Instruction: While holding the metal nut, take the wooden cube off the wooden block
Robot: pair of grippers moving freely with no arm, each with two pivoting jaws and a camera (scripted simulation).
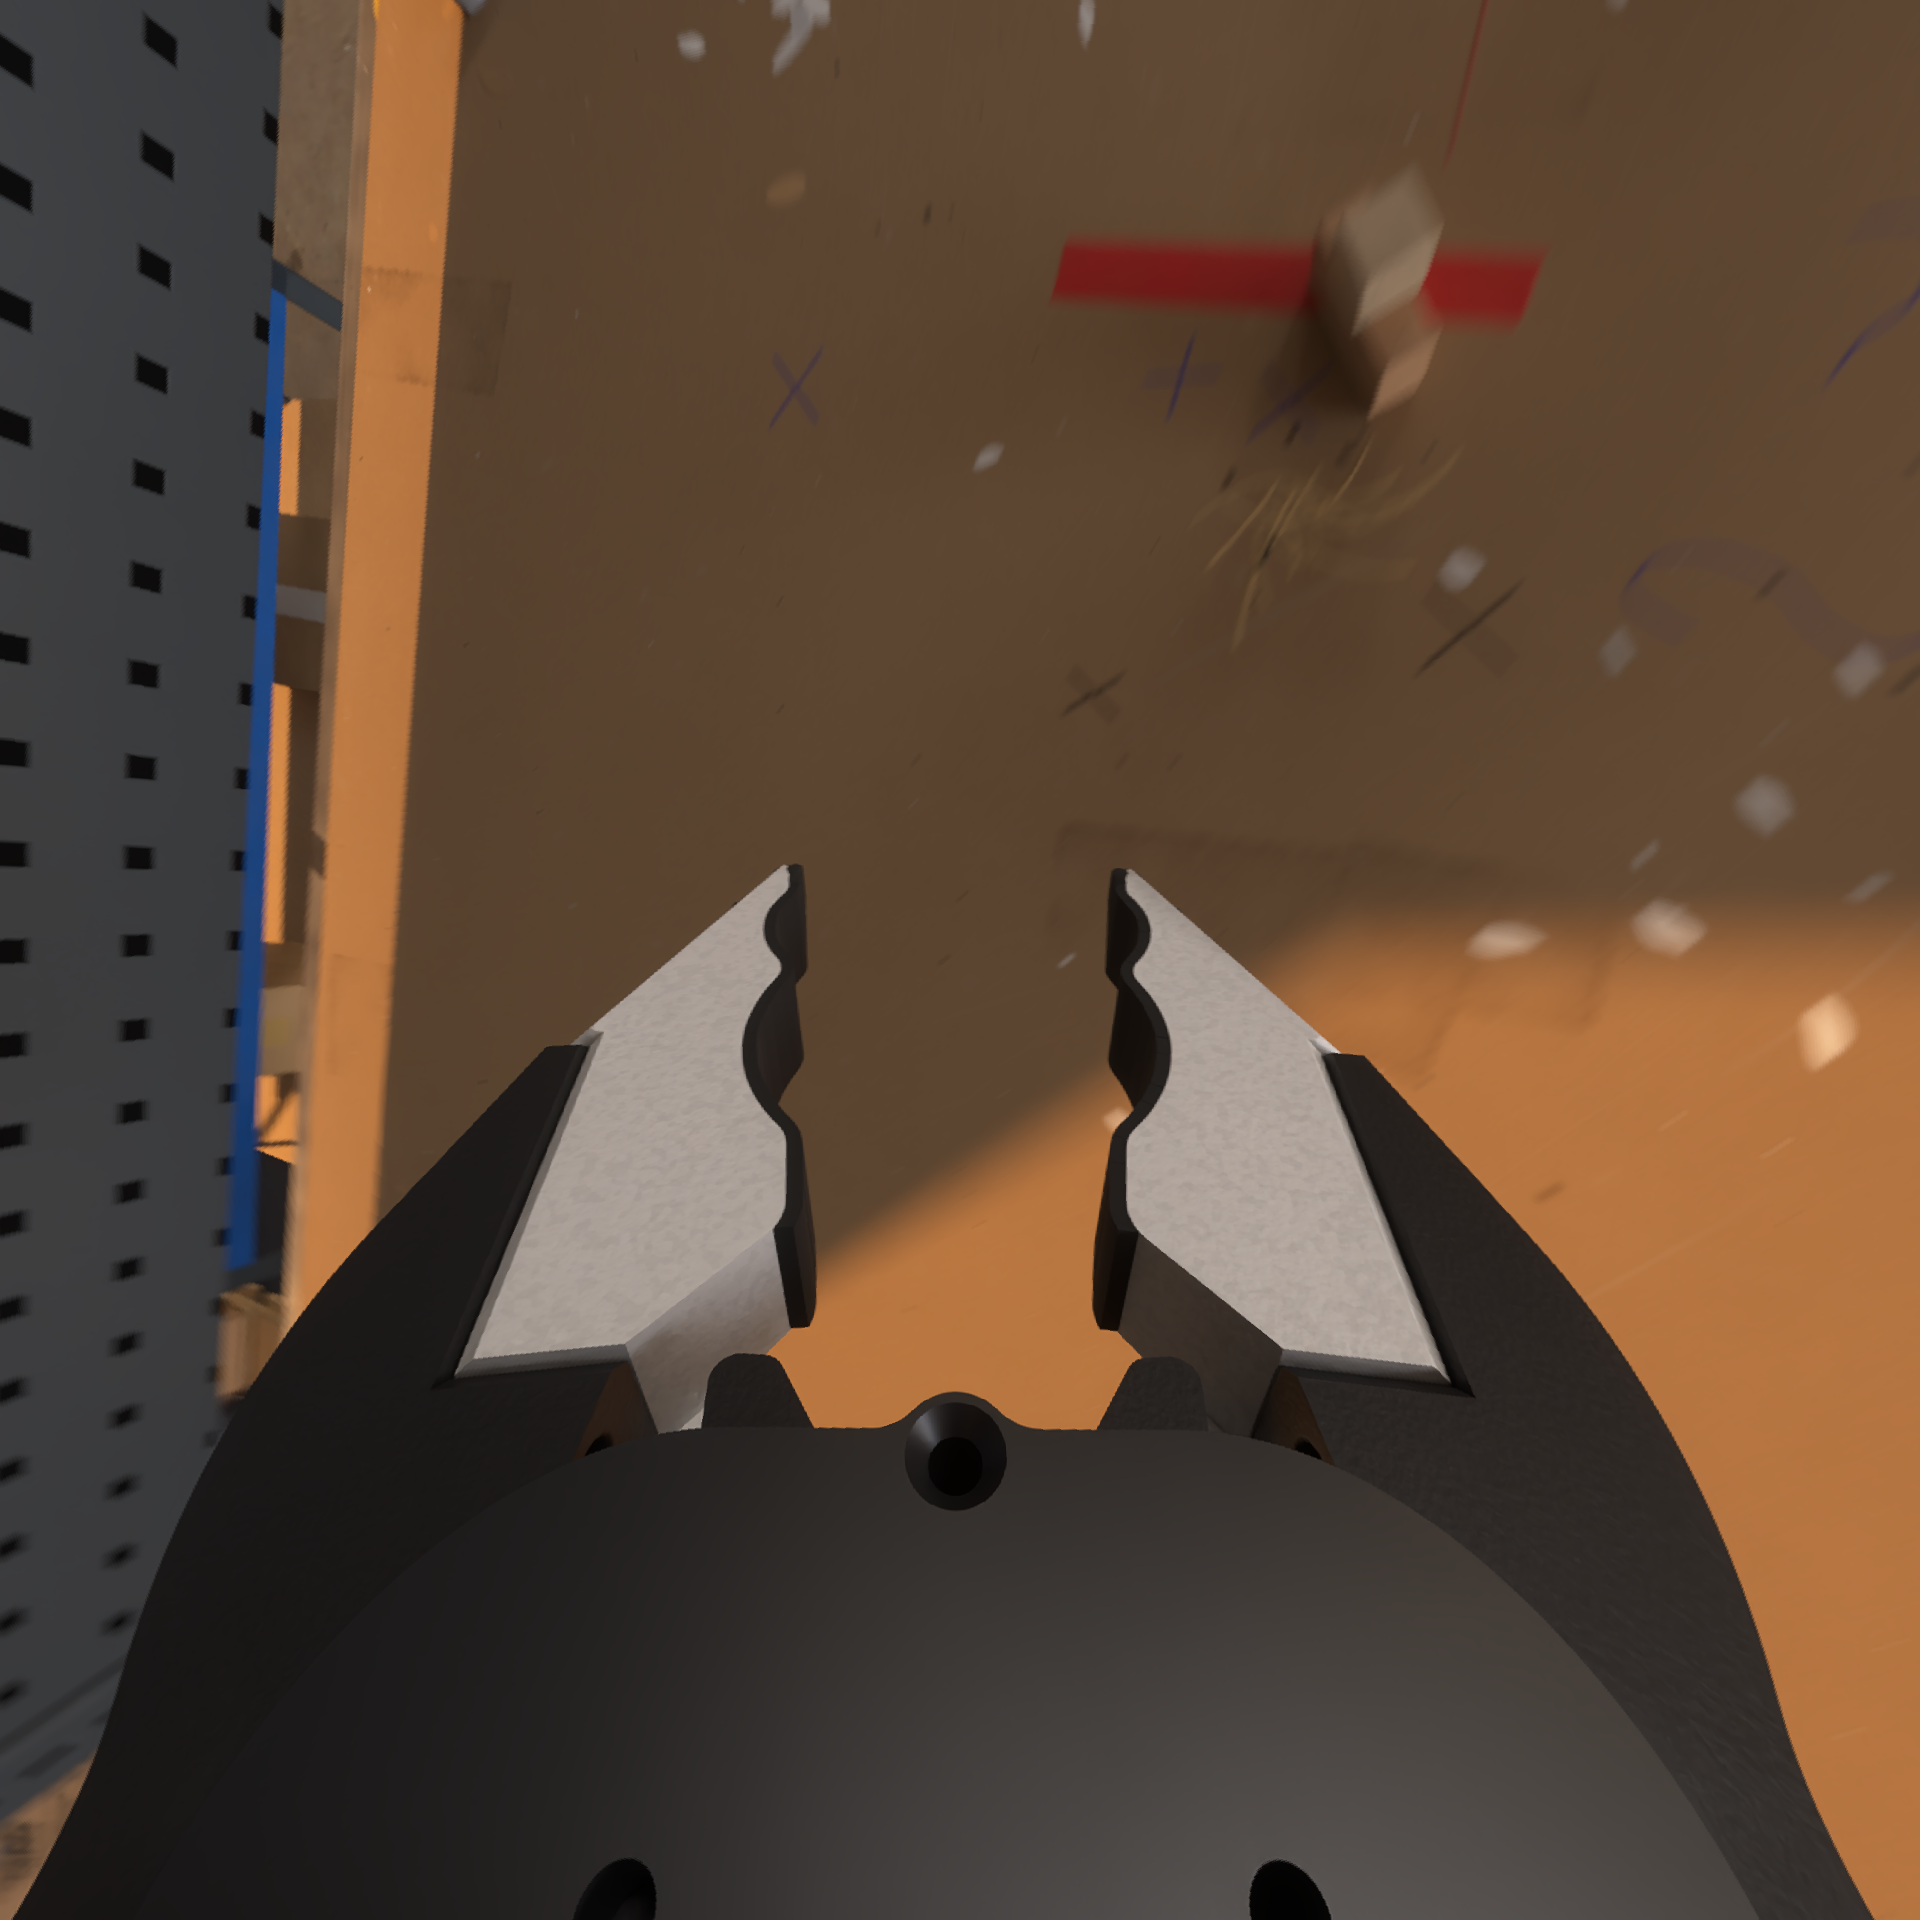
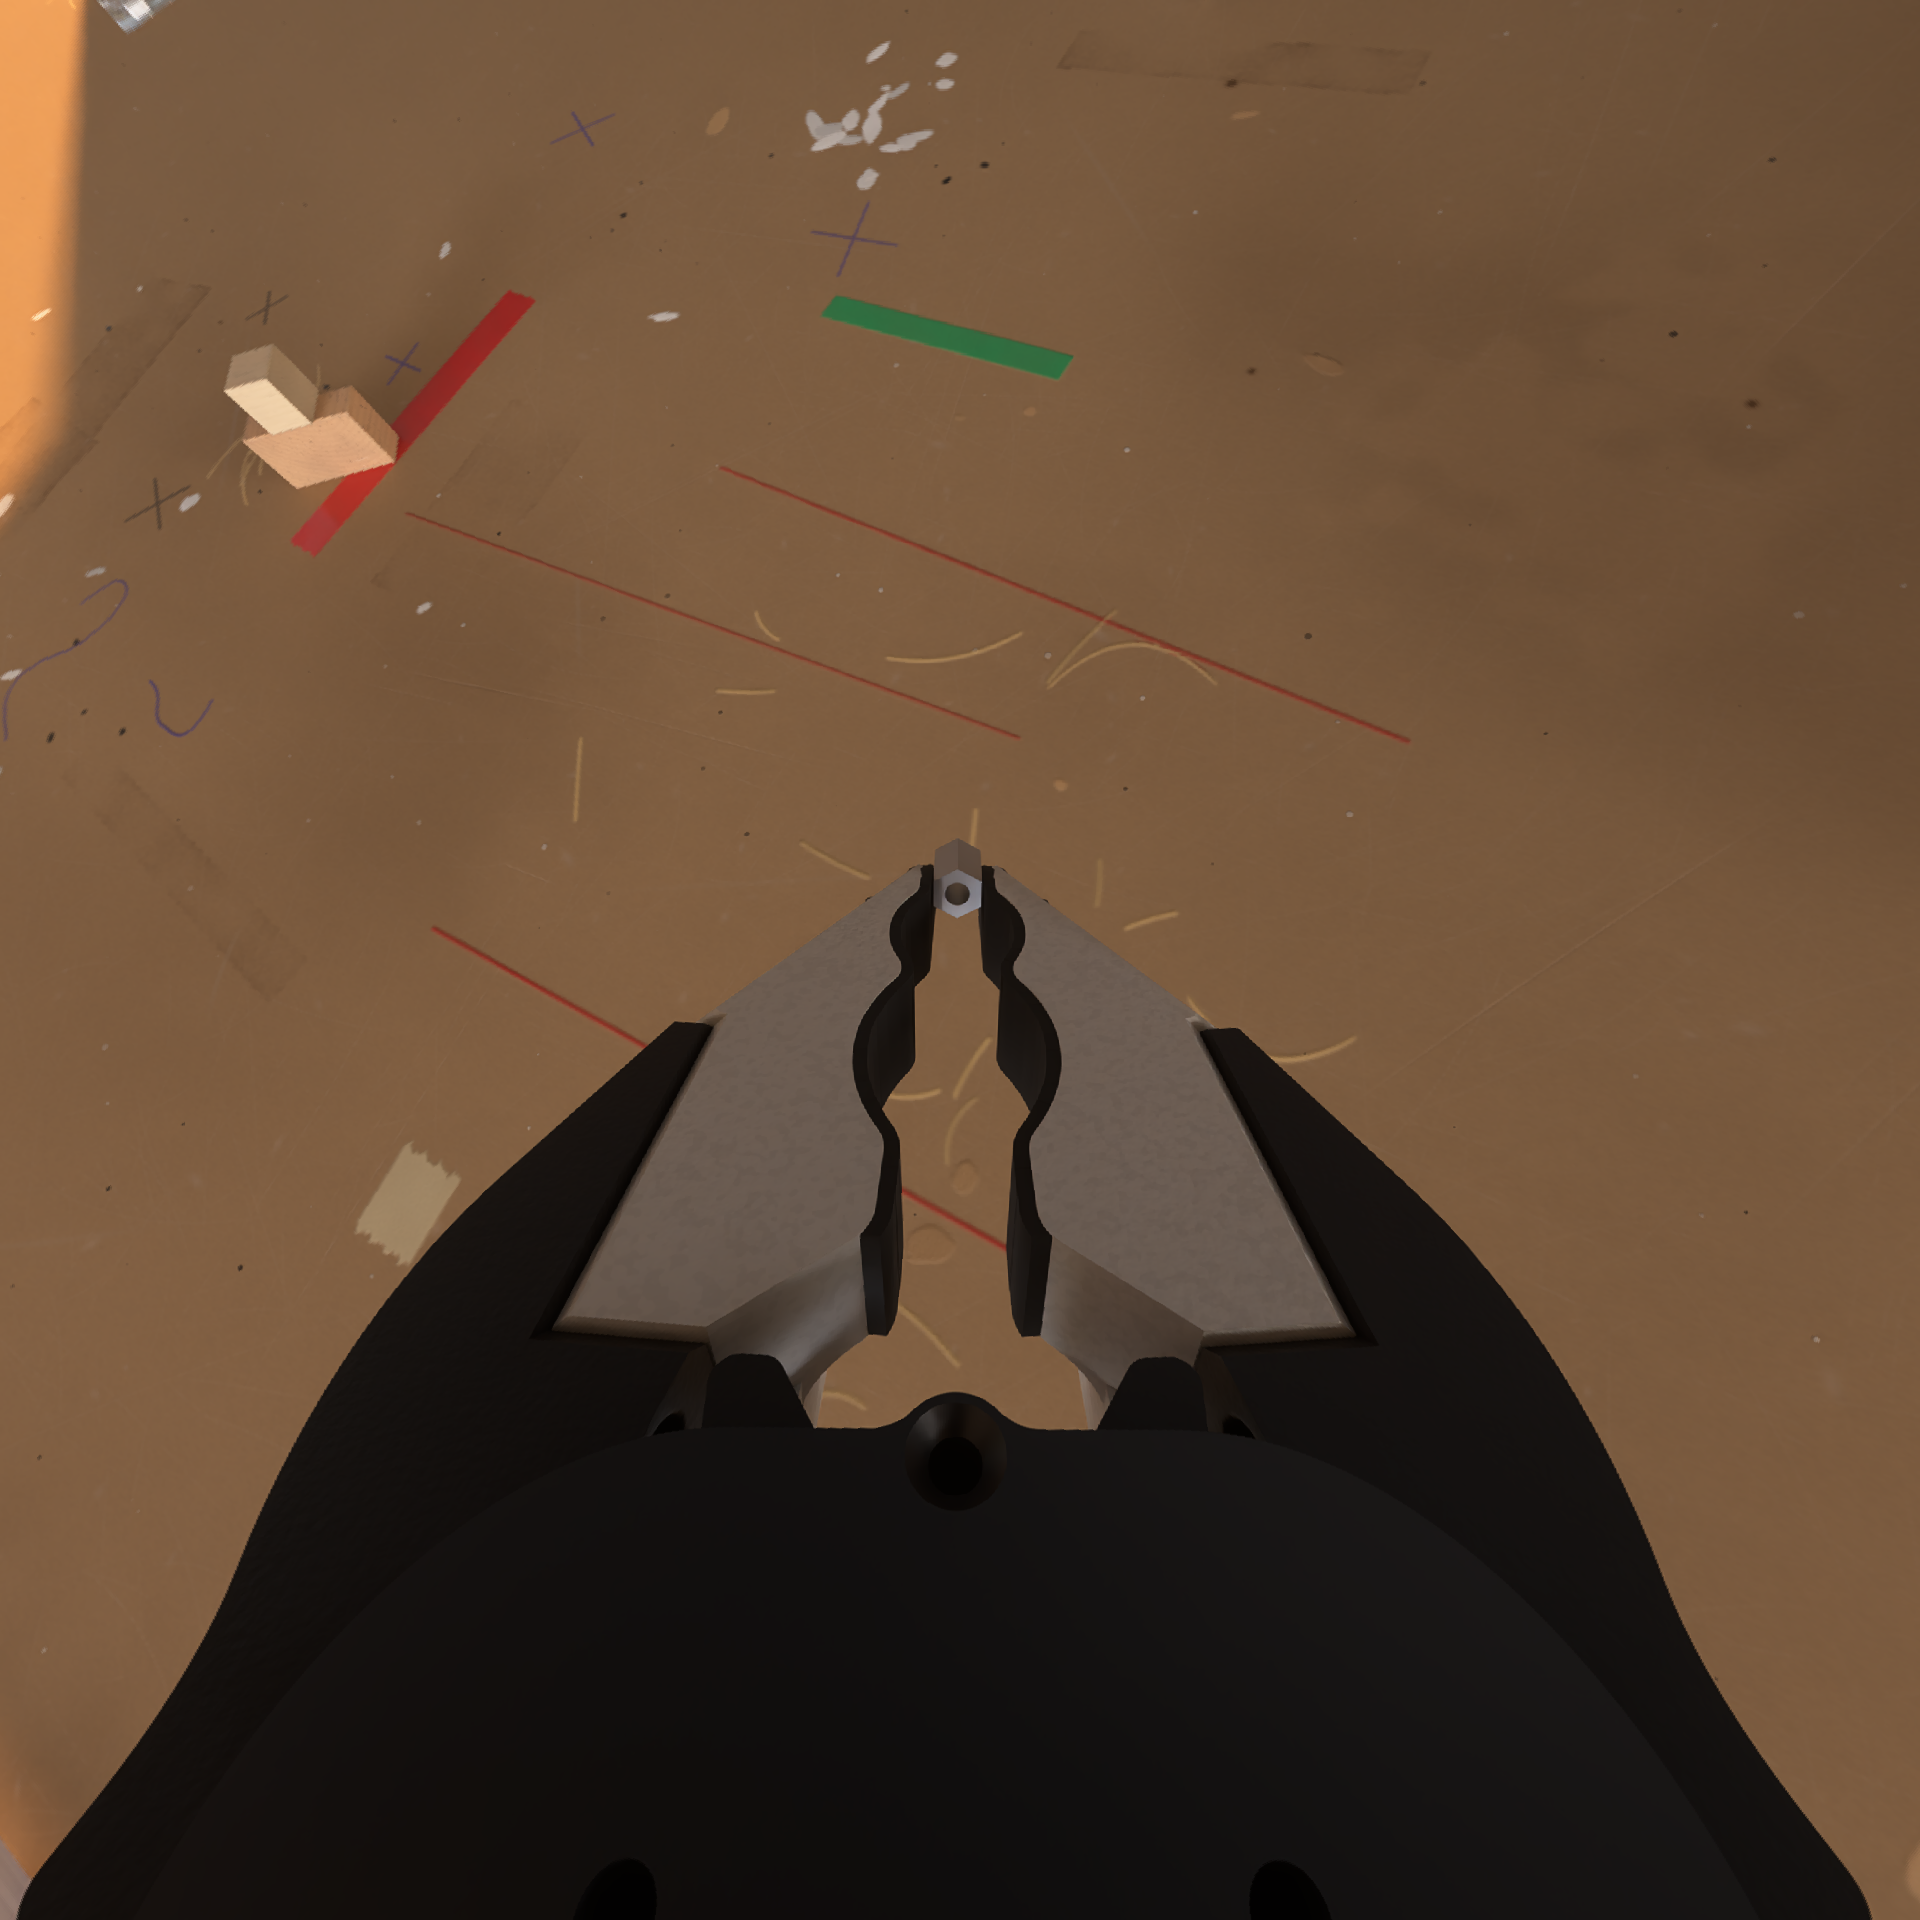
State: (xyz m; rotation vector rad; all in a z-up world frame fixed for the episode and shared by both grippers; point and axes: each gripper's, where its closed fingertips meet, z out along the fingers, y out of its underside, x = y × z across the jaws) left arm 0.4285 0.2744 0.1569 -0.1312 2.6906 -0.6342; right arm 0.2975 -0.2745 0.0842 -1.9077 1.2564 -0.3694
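A pale wooden cube (image 2: 268, 387) sits on a tan wooden block (image 2: 324, 449) on the brown tabletop, far upper left in the right wrist view. My right gripper (image 2: 957, 896) is shut on a small silver metal nut (image 2: 957, 891) held at its fingertips, well away from the stack. In the left wrist view the stack is blurred at upper right, cube (image 1: 1387, 244) over block (image 1: 1397, 358). My left gripper (image 1: 954, 878) is open and empty, with the stack far ahead and to its right.
A red tape strip (image 2: 416, 416) runs under the block and also shows in the left wrist view (image 1: 1174, 272). A green tape strip (image 2: 948, 336) lies farther right. A grey perforated panel (image 1: 114, 727) and a wooden post (image 1: 384, 623) bound the table's left side.
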